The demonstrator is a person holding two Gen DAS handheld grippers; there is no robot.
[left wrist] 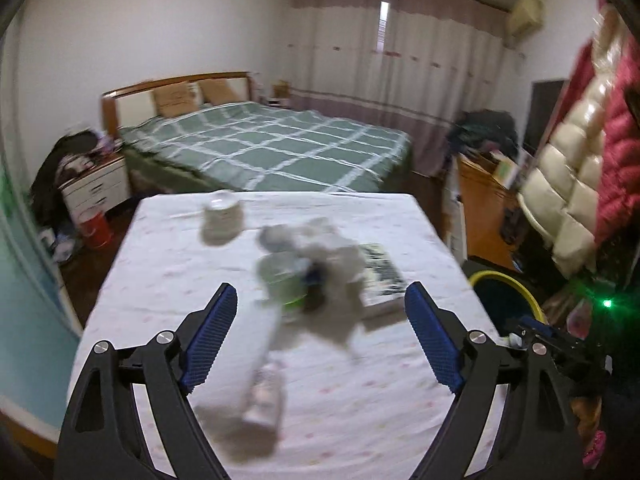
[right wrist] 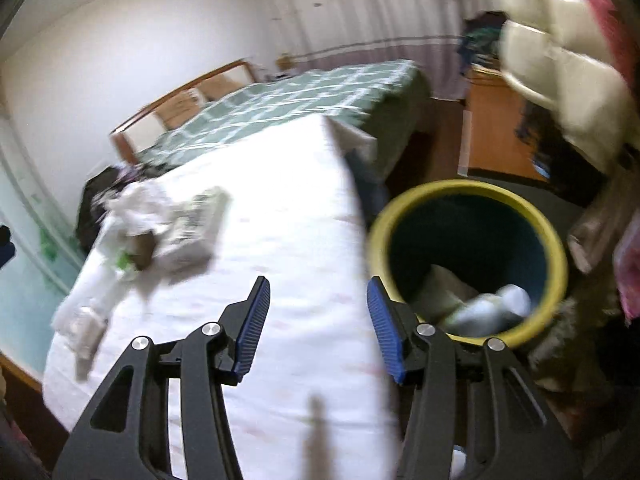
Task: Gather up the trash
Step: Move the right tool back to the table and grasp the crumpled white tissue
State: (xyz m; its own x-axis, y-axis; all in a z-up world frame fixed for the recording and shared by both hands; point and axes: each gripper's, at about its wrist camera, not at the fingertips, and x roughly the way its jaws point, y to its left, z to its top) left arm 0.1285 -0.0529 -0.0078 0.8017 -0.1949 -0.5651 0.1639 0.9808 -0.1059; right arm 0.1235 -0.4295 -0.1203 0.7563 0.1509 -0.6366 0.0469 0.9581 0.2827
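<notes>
A blurred heap of trash [left wrist: 316, 246] lies mid-table on the white cloth [left wrist: 168, 280]: crumpled tissues, a green cup [left wrist: 284, 282] and a printed booklet [left wrist: 382, 272]. A white cup [left wrist: 222, 220] stands behind it. A clear bottle [left wrist: 266, 384] lies nearer. My left gripper [left wrist: 320, 288] hangs open above the table, short of the heap, with nothing between its fingers. My right gripper [right wrist: 318, 280] is open and empty over the table's right edge. Beside it stands a yellow-rimmed bin [right wrist: 460, 190] with white scraps [right wrist: 492, 308] inside. The heap [right wrist: 140, 208] lies far to its left.
Behind the table is a bed with a green checked cover [left wrist: 272, 144]. A white nightstand [left wrist: 98, 186] and a red bucket [left wrist: 94, 228] stand at the left. A wooden cabinet [left wrist: 486, 200] and hanging padded jackets [left wrist: 580, 152] crowd the right, close to the bin [left wrist: 486, 274].
</notes>
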